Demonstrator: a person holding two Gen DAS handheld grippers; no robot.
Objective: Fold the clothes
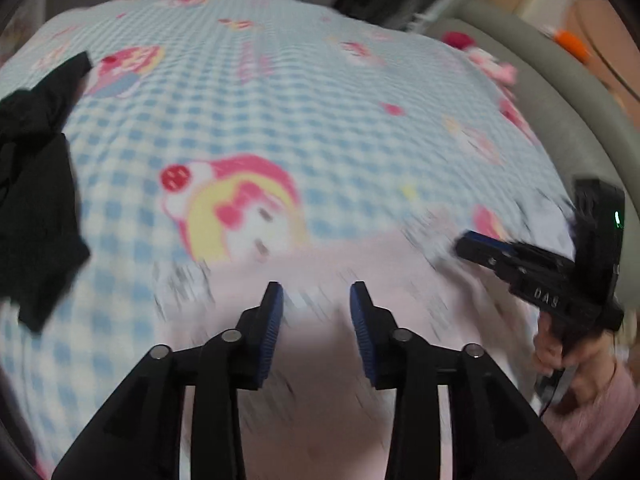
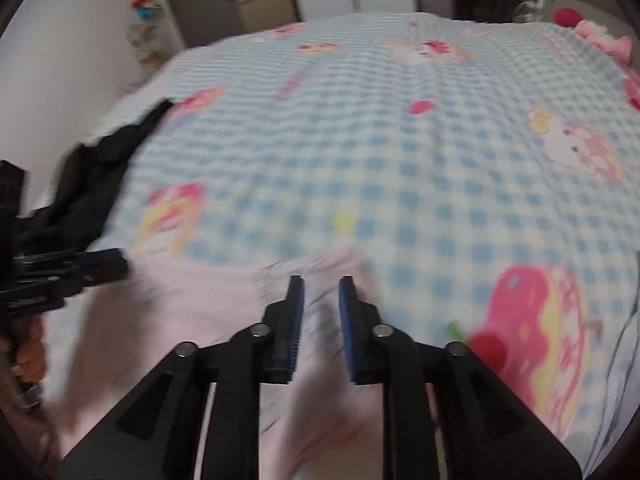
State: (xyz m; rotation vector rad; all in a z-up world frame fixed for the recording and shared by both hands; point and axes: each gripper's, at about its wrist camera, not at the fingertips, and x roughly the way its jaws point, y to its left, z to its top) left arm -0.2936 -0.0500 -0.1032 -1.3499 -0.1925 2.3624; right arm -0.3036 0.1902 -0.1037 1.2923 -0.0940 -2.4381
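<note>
So your pink garment (image 1: 320,360) lies on the checked bedsheet (image 1: 280,120), under both grippers. Left gripper (image 1: 316,296) gapes about halfway, gripping nothing. Right gripper (image 2: 321,288) is narrower, pads apart, cloth blurred between; grip unclear. Black garment (image 1: 32,184) sits well left.

Checked bedspread (image 1: 280,92) carries a pink garment (image 1: 320,360) and black clothes (image 1: 32,184)

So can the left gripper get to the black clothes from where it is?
Probably yes. The left gripper hangs over the pink garment with its jaws apart, and the black clothes lie off to its left on the checked bedspread. Nothing stands between them.
</note>
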